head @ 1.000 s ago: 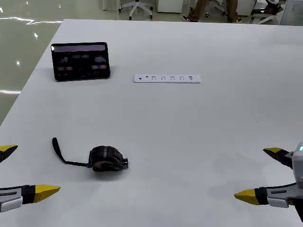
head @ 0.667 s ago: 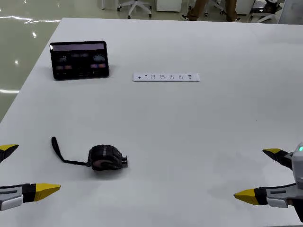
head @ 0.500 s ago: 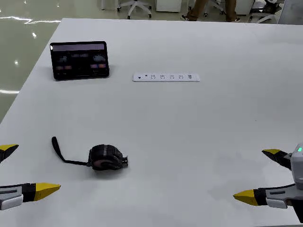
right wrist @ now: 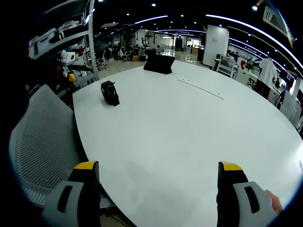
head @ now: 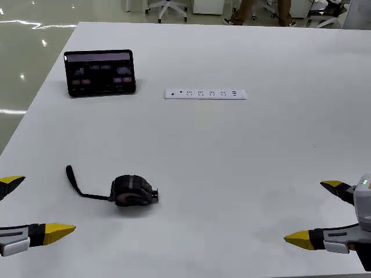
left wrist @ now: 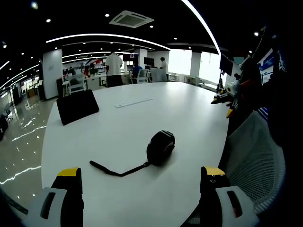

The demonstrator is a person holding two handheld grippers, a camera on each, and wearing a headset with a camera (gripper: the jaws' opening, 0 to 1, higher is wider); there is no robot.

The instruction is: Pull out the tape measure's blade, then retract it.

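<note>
The left gripper (head: 33,207) and right gripper (head: 316,211) gape empty, bodies cut off at the frame edges. The tape measure (head: 132,190) lies between them, blade unseen.

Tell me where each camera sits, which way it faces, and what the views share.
Head view: on the person's head, looking forward and down over the white table; left hand-held gripper and right hand-held gripper, both open, at the bottom corners.
Left gripper view: on the left hand-held gripper, facing the black round tape measure close ahead; own jaws at bottom.
Right gripper view: on the right hand-held gripper, facing across the table; own jaws at bottom.
Shared: all show the tape measure, dark tablet and white power strip.
</note>
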